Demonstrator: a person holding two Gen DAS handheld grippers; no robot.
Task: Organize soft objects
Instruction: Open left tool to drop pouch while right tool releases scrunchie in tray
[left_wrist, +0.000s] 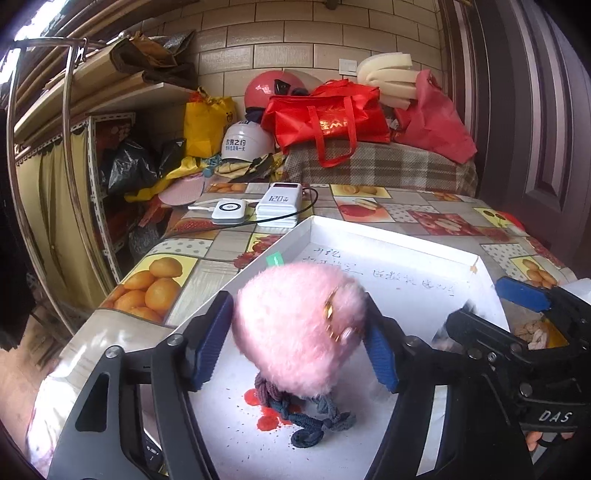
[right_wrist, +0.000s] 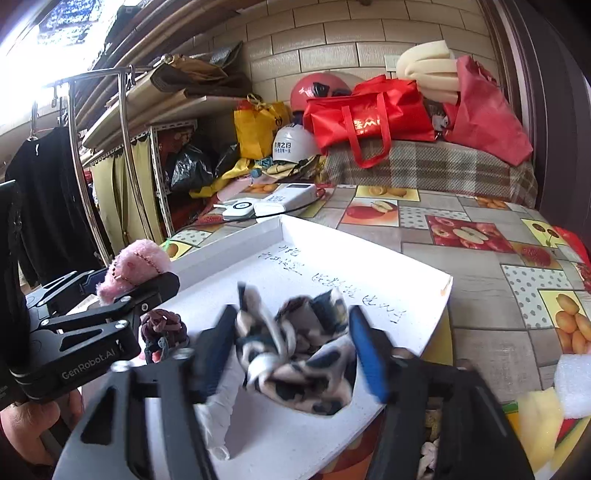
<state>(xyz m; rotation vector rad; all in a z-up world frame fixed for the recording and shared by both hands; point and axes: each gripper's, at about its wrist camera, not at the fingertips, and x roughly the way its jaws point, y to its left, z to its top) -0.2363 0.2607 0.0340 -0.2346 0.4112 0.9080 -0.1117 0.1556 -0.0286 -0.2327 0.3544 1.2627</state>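
Landmark: the white tray (left_wrist: 406, 236) sits on the fruit-print tablecloth (left_wrist: 177, 273); everything below is placed against it.
Tray edges: a low raised rim runs along its far side and left side; the right corner looks torn near an orange mark; handwriting crosses the far half of its floor.
Open room: the far half of the tray floor is bare white; beyond the far rim two white power banks (left_wrist: 277, 205) and a black cable lie close to the edge; right of the tray, tablecloth stretches off, with foam scraps near its near-right corner.
Left gripper (left_wrist: 295, 339): over the tray's near-left part; its blue pads (left_wrist: 210, 328) squeeze the pink plush ball (left_wrist: 299, 328) from both sides; the ball is lifted clear of the tray floor, seen from the right wrist view too (right_wrist: 136, 269).
Under the ball: a dark knotted hair tie (left_wrist: 306, 417) lies on the tray floor across red stains, right below the left fingers.
Right gripper (right_wrist: 291, 350): over the tray's near edge, just right of the left one; its blue pads (right_wrist: 369, 354) flank a black-and-white spotted cloth (right_wrist: 295, 362); the picture is motion-blurred; the pads seem to press its sides, so it looks pinched.
Gap between grippers: narrow; they are near each other but apart.
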